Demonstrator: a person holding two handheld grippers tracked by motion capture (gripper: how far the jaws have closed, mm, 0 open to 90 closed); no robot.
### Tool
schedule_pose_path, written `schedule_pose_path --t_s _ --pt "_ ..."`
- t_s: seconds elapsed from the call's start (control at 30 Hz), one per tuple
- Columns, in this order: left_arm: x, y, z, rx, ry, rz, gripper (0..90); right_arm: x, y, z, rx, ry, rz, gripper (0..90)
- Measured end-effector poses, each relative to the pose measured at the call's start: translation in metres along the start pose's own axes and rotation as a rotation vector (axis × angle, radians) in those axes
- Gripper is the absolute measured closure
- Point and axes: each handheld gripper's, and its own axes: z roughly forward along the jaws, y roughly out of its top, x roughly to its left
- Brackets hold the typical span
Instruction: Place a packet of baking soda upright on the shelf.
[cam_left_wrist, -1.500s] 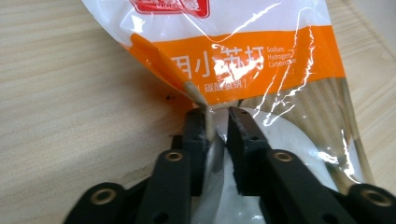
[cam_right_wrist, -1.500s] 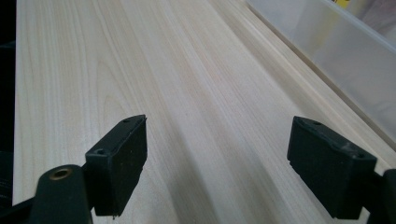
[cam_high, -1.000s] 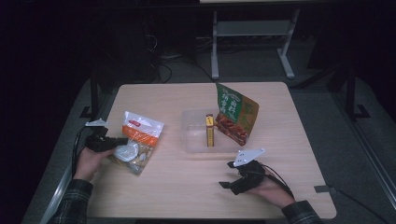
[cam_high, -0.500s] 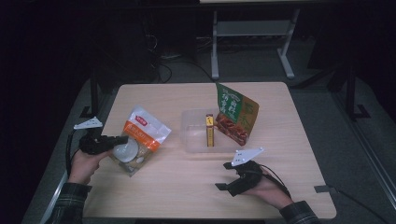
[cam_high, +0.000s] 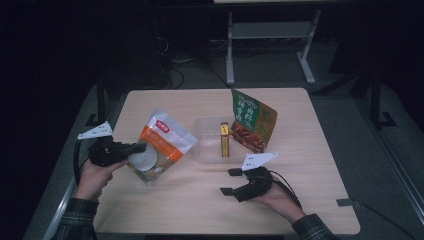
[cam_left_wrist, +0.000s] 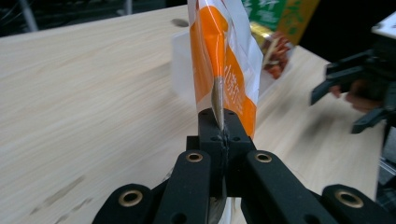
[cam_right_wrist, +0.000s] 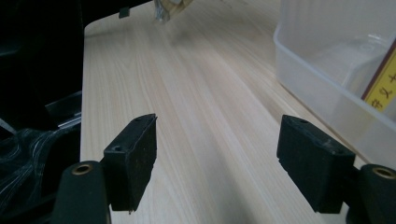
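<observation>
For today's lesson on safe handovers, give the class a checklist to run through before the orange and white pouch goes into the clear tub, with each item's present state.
1. Left tool clamped on the orange and white plastic snack pouch: ok; jaws pinch its edge seam.
2. Pouch lifted off the light wooden table: ok.
3. Room in the clear plastic tub: ok; only a slim yellow and brown box stands inside.
4. Green and orange foil snack bag out of the way: cannot tell; it stands against the tub's far side.
5. Right tool free: ok; its jaws have just been closing, apart with nothing between.
</observation>
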Motion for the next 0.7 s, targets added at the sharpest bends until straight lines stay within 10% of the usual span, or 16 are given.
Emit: schedule_pose_path --t_s 0.33,0.7 --pt "-0.041 0.01 0.032 -0.014 -0.159 0.055 89.7 0.001 0.01 0.008 -0.066 0.013 -0.002 28.0" --pt "-0.076 0.005 0.073 0.032 -0.242 0.104 89.7 -0.001 0.013 -0.006 -0.17 0.046 0.021 39.3"
